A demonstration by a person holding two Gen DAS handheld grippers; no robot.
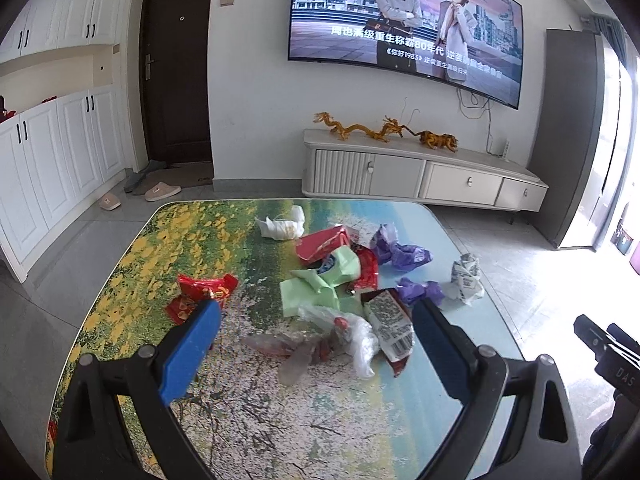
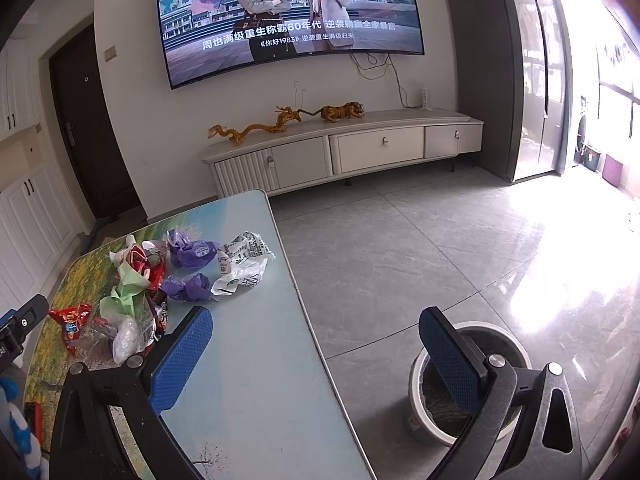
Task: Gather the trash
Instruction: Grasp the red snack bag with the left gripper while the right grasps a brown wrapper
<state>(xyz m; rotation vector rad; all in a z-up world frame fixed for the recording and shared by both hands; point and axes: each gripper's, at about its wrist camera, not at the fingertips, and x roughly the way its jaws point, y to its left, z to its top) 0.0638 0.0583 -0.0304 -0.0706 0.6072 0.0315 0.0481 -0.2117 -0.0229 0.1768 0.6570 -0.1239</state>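
Left wrist view: our left gripper (image 1: 316,340) hangs over the table (image 1: 224,412) with its jaws spread wide and nothing between them. The trash sits bunched mid-table toward the right edge: clear film (image 1: 344,336) and a barcode wrapper (image 1: 390,326) lie right under the fingers, green paper (image 1: 316,284) behind them, a red wrapper (image 1: 200,294) apart near the left edge, a white tissue (image 1: 282,226) toward the far edge. Risk here: the film is thin and flat, so our pads may slide over it or pinch only a corner; pieces overlap, so lifting one could drag its neighbours along.

Right wrist view: our right gripper (image 2: 316,356) is also wide open and empty, straddling the table's right edge. The bin (image 2: 416,376) stands on the floor just beside that edge, partly hidden by the right finger. A white printed wrapper (image 2: 244,264) and purple wrappers (image 2: 190,254) lie near that edge, so a careless sweep could knock them onto the floor, missing the bin. Light scraps may also cling to the pads on release.
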